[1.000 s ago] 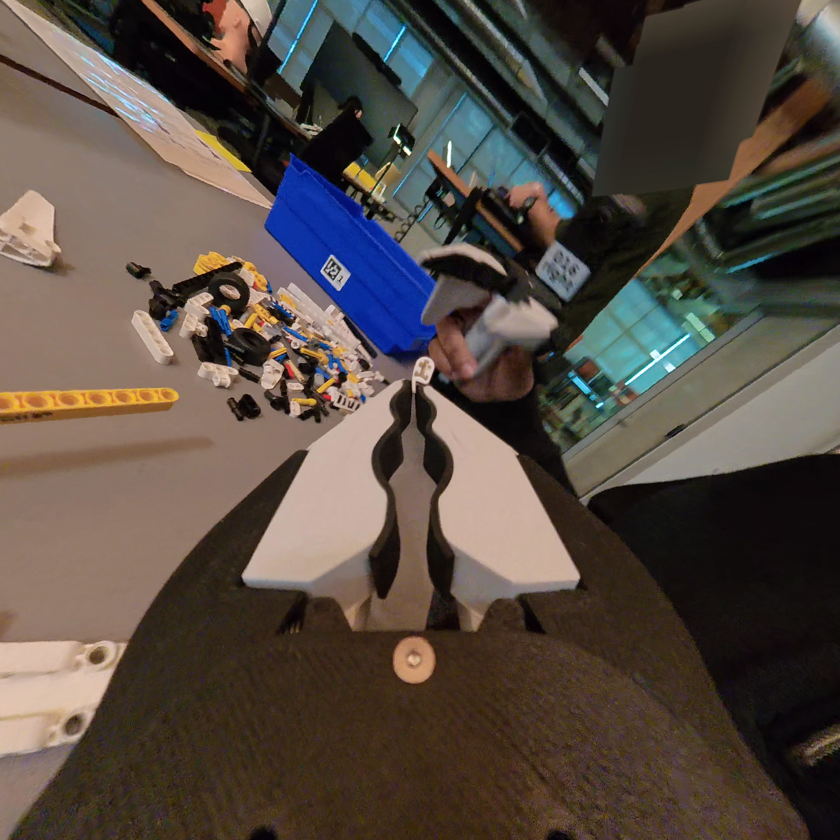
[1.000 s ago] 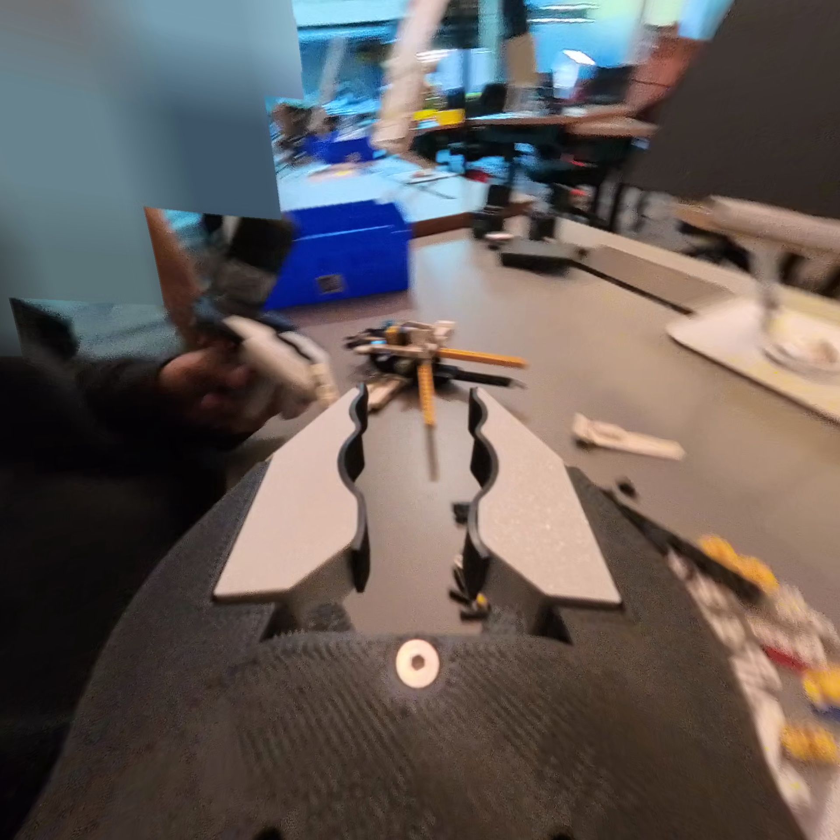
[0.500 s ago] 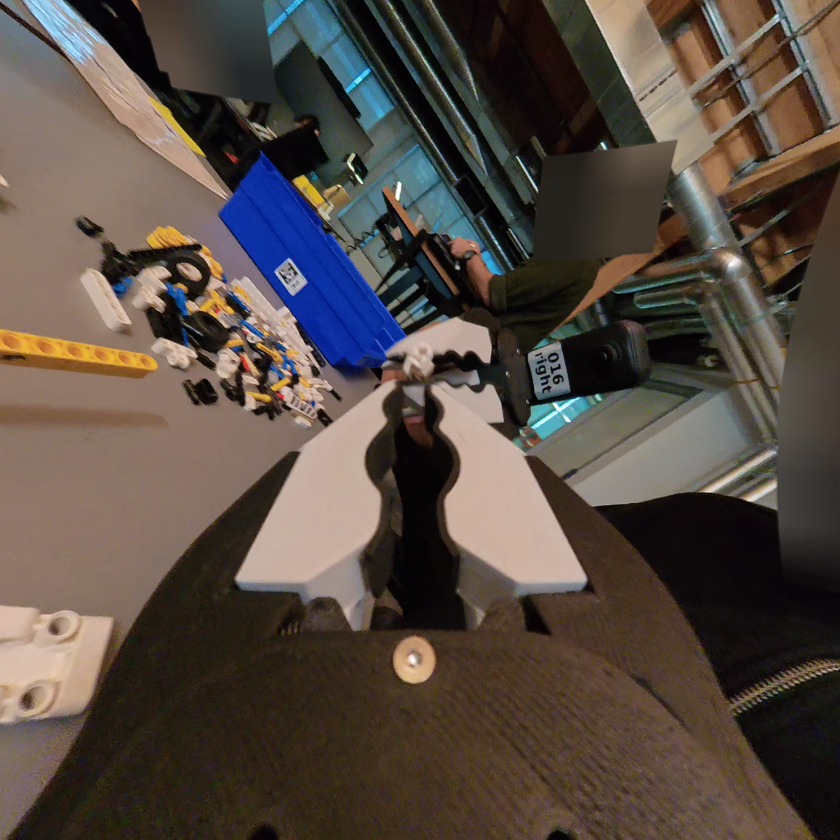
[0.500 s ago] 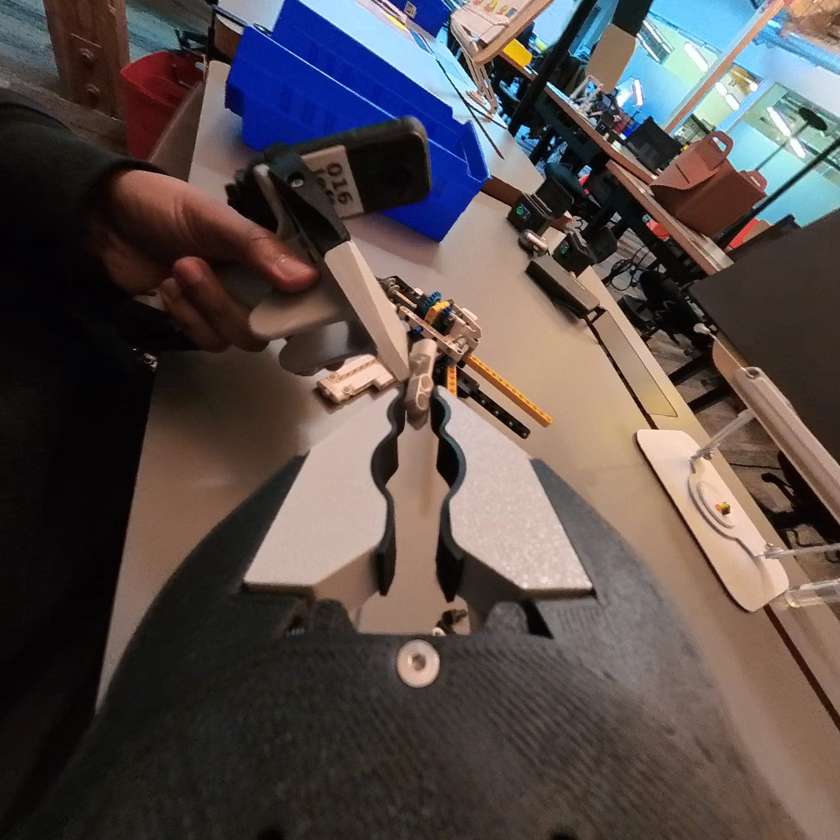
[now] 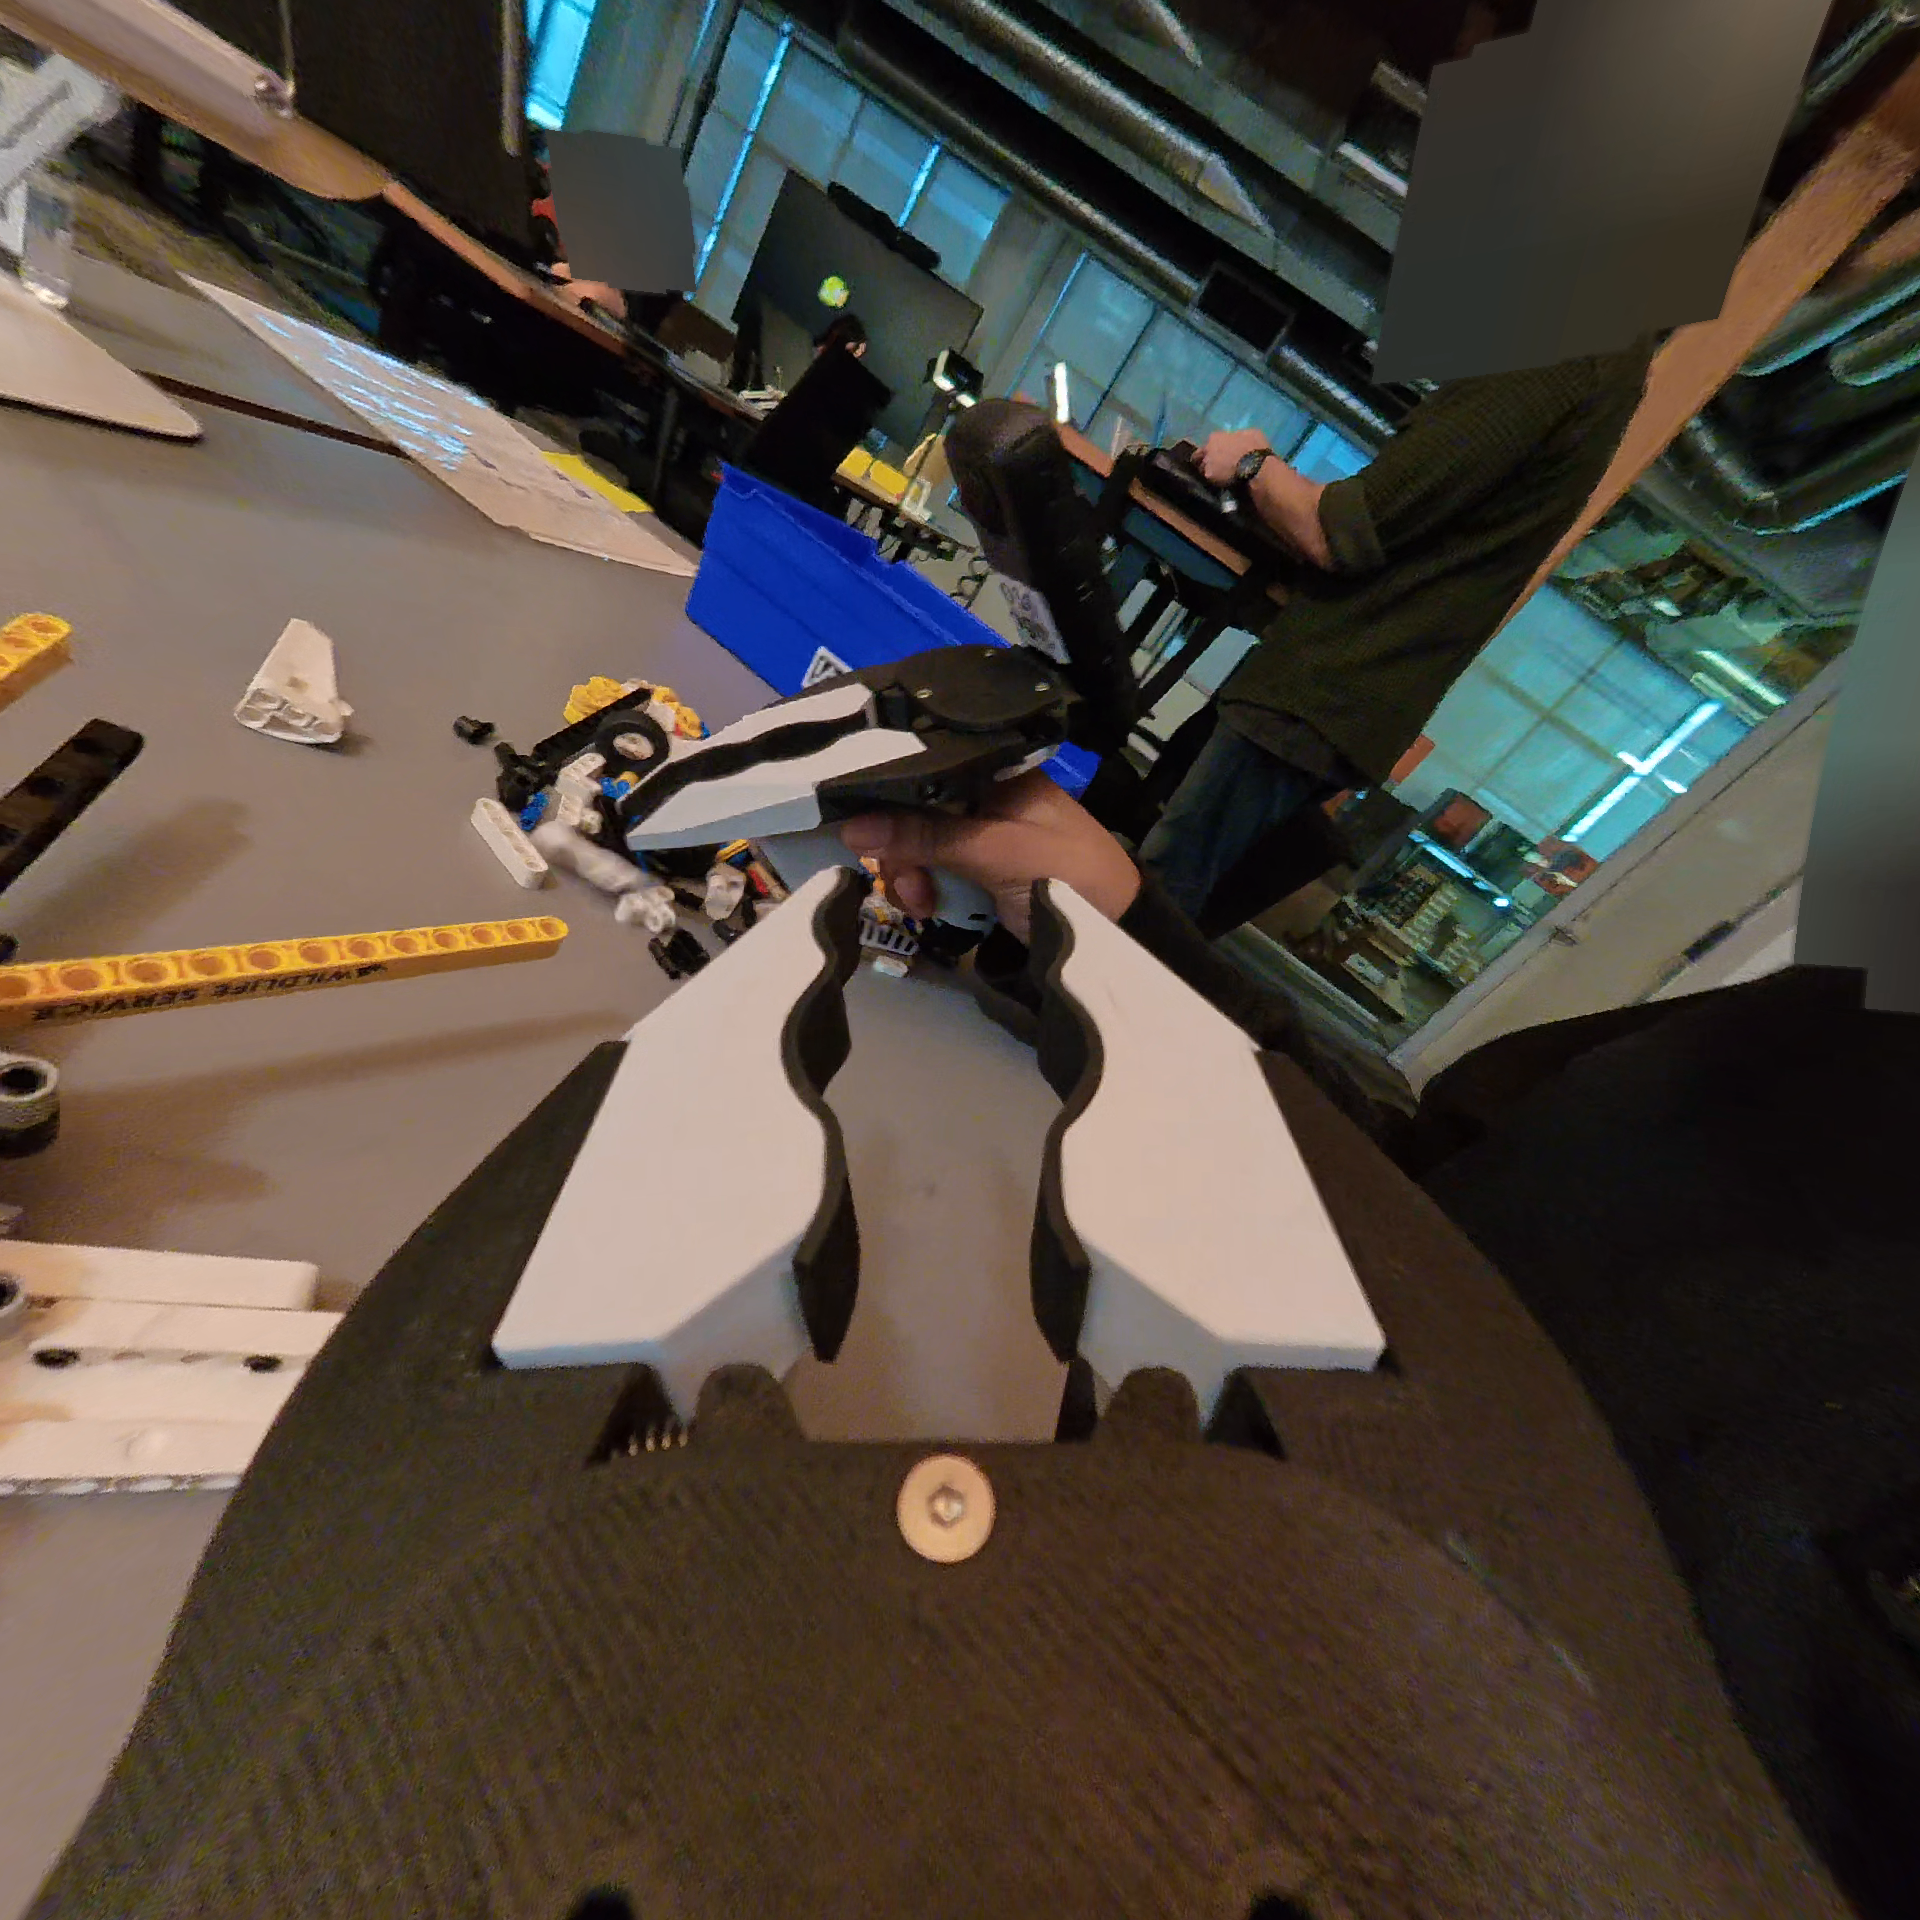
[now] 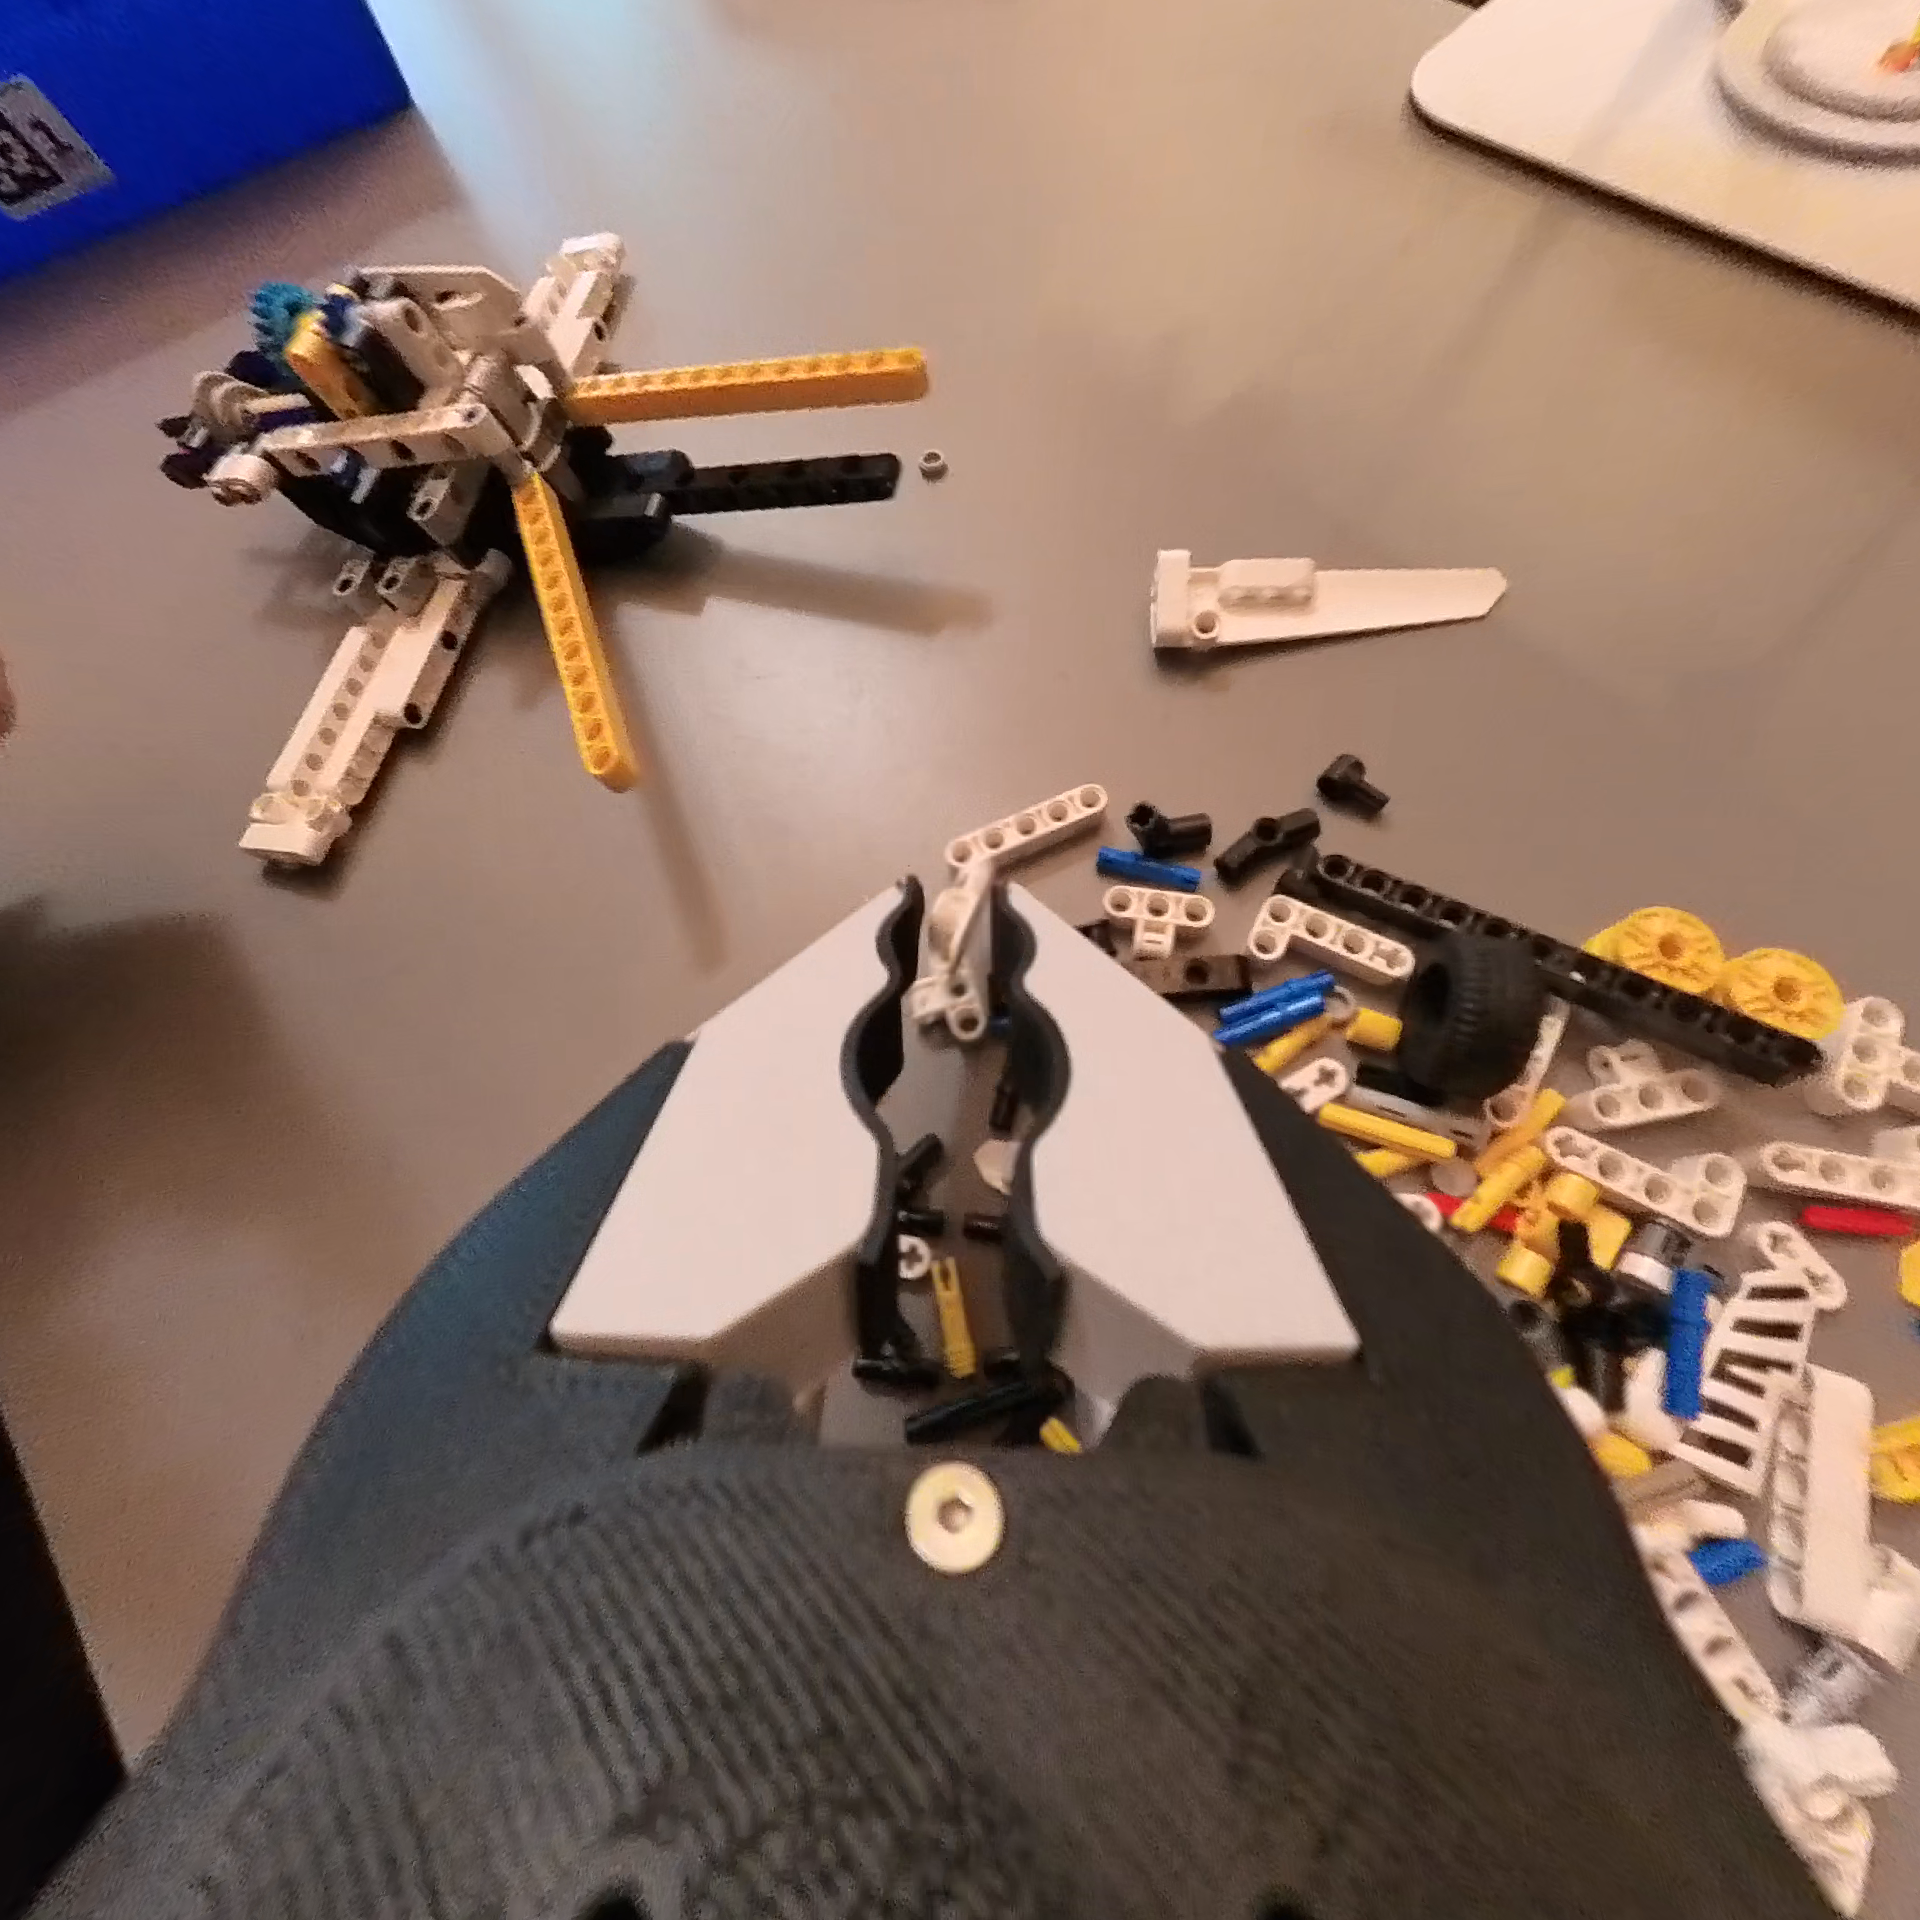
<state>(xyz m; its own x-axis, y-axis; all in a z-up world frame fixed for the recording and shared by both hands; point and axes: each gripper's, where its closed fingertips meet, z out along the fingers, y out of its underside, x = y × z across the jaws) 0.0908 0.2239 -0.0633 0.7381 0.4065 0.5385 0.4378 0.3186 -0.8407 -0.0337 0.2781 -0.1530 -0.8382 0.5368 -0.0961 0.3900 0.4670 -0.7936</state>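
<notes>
White plastic is what my right gripper (image 6: 956,906) clamps: a small bent connector piece (image 6: 961,951), above the loose heap of parts (image 6: 1538,1101) on the grey table (image 6: 520,987). My left gripper (image 5: 940,902) stands apart, bare

A grey table (image 5: 312,1122) fronts tall blue-lit windows (image 5: 1143,332), wooden desks (image 5: 457,218) and overhead ducts (image 5: 1091,94).

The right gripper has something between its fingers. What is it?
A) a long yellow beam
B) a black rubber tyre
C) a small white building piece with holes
C: in the right wrist view the right gripper holds a small white building piece with holes at its tips.
</notes>
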